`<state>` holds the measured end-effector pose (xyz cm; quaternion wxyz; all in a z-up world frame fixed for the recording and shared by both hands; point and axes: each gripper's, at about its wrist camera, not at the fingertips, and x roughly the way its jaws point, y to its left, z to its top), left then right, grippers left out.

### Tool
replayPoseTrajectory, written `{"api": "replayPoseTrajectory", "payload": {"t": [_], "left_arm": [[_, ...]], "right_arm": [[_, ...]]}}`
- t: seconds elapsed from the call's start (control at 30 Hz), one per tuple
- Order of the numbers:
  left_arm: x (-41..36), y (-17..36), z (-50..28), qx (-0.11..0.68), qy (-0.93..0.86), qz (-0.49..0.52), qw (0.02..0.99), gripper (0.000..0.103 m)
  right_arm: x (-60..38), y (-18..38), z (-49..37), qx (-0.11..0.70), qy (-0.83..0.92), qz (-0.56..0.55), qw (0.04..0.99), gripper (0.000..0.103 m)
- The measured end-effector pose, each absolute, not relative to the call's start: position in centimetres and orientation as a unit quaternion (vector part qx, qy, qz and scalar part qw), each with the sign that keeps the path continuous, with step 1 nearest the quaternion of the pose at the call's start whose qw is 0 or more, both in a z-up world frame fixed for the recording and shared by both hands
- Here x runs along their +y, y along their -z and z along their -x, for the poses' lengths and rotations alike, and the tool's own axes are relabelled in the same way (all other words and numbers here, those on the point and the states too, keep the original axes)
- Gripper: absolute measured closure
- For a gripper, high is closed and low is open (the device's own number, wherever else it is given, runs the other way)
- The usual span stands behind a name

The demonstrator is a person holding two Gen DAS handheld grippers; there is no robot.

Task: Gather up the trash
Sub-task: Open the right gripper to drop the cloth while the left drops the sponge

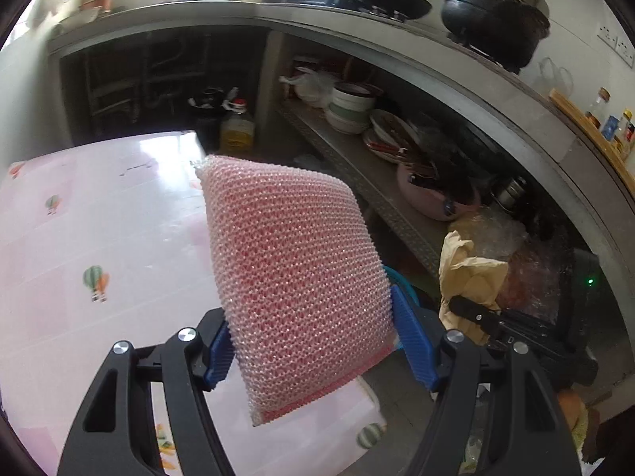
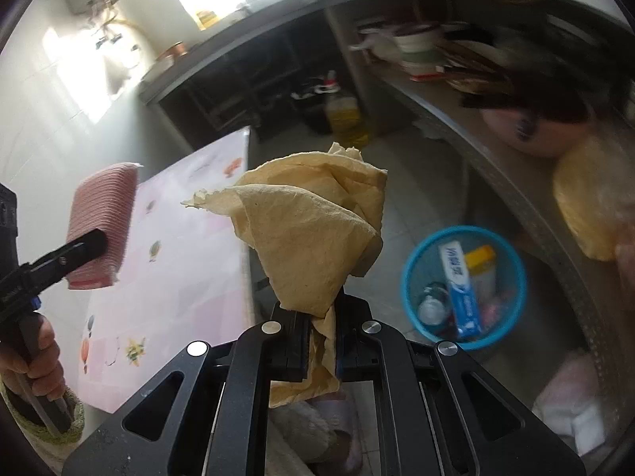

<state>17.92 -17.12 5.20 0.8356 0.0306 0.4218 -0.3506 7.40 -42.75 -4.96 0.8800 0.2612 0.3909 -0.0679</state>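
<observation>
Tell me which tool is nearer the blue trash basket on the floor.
Right, probably. The right tool, shut on the yellow paper, is up over the floor near the blue basket. The left tool holds the pink sponge by the table edge.

The left gripper (image 1: 313,341) squeezes a pink scrubby sponge (image 1: 293,277) between its blue pads (image 1: 412,341). A pink table (image 1: 99,246) with balloon pictures sits at nine o'clock. At three o'clock, the right gripper (image 1: 472,313) holds crumpled tan paper (image 1: 468,269).
</observation>
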Motion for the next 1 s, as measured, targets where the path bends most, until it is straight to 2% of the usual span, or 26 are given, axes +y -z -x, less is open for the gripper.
{"api": "replayPoseTrajectory", "payload": {"t": [0.13, 0.3, 0.43, 0.6, 0.7, 0.73, 0.8, 0.9, 1.0], "left_arm": [[-23.7, -3.5, -18.9, 0.458, 0.397, -0.047, 0.794, 0.034], [-32.7, 1.0, -19.8, 0.532, 0.432, -0.069, 0.726, 0.034], [-38.8, 5.4, -20.4, 0.585, 0.424, -0.090, 0.686, 0.034], [-43.8, 9.5, -21.8, 0.609, 0.399, -0.109, 0.676, 0.032], [-46.2, 12.3, -22.9, 0.628, 0.392, -0.121, 0.662, 0.026], [-46.5, 13.3, -23.3, 0.635, 0.386, -0.125, 0.657, 0.025], [-47.0, 14.6, -23.9, 0.645, 0.374, -0.123, 0.655, 0.024], [-46.3, 14.9, -24.5, 0.653, 0.360, -0.103, 0.658, 0.024], [-45.2, 13.1, -24.3, 0.636, 0.378, -0.100, 0.665, 0.024]], "right_arm": [[-47.7, 8.6, -4.2, 0.404, 0.135, -0.303, 0.852, 0.095], [-50.9, 14.3, -2.8, 0.432, 0.171, -0.351, 0.813, 0.095], [-52.8, 19.0, -3.9, 0.454, 0.172, -0.379, 0.787, 0.095], [-54.8, 23.1, -7.7, 0.471, 0.173, -0.393, 0.770, 0.094], [-56.2, 25.6, -10.4, 0.477, 0.185, -0.386, 0.768, 0.085], [-56.8, 26.9, -11.1, 0.476, 0.192, -0.381, 0.769, 0.066], [-57.3, 29.2, -11.9, 0.492, 0.217, -0.370, 0.758, 0.046], [-57.2, 30.3, -10.9, 0.500, 0.240, -0.364, 0.748, 0.046], [-56.2, 29.1, -8.8, 0.482, 0.267, -0.343, 0.761, 0.046]]}}
